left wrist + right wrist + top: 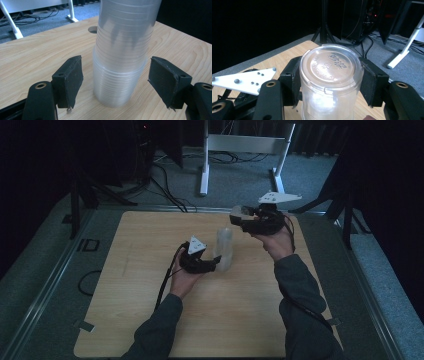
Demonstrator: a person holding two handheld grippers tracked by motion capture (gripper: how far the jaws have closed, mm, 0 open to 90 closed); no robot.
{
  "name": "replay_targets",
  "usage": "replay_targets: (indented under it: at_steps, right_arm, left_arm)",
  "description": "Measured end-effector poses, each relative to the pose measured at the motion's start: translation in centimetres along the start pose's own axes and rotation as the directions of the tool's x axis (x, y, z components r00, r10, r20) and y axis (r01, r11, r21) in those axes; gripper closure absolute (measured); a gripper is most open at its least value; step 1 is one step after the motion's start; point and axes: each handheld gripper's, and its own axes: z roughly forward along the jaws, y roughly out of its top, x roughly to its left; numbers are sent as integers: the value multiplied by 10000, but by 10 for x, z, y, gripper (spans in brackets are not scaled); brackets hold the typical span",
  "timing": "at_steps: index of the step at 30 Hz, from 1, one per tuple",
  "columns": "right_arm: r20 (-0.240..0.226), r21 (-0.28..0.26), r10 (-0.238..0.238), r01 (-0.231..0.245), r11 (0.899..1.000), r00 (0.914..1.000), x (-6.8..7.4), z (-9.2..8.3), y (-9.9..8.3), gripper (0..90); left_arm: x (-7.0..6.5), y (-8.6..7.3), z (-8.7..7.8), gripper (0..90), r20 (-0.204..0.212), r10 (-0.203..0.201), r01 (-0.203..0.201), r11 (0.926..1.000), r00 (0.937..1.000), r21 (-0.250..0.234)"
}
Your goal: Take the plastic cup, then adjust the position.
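A tall stack of clear plastic cups (223,246) stands upside down near the middle of the wooden table (145,290). My left gripper (219,263) lies low beside it, jaws on either side of the stack's base. In the left gripper view the stack (125,37) rises between the two black pads (71,80), with small gaps on both sides, so my left gripper (117,82) is open. My right gripper (240,218) is raised behind and to the right of the stack, shut on a single clear cup (236,211). That cup (330,67) shows its embossed bottom, squeezed in my right gripper (330,82).
A round cable hole (93,29) is cut in the tabletop beyond the stack. Past the table's far edge stand a white desk frame (240,144), loose cables on the carpet (170,185) and dark stand legs (80,195). The left gripper's white plate (244,80) shows nearby.
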Motion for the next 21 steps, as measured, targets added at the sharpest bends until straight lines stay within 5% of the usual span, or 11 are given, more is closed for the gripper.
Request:
replay_targets:
  at_steps: [21]
  right_arm:
    - [342, 276, 100, -110, 9996, 9994, -6, -26, -29, 413]
  left_arm:
    - [-13, -5, -21, 266, 352, 152, -134, 9985, 9993, -525]
